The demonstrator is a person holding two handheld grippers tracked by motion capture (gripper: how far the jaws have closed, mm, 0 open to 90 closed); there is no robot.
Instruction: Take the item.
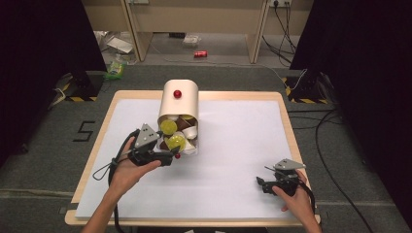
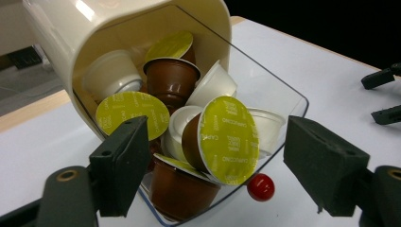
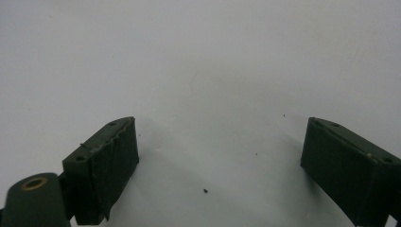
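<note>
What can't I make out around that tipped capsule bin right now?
- Capsules deep in the cream bin: hidden by the front ones, left gripper view; count unclear.
- Lid print: too small to read, high view.
- Bin's clear lid, near edge: hidden behind the left gripper.
- Right gripper: faces bare table.

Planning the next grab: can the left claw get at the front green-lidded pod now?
Probably yes: the left claw is open, right before the bin's mouth, and the pod sits foremost between its jaws, nothing in front.

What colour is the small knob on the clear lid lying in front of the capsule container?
Red, a glossy round knob; the left gripper view shows it best.
</note>
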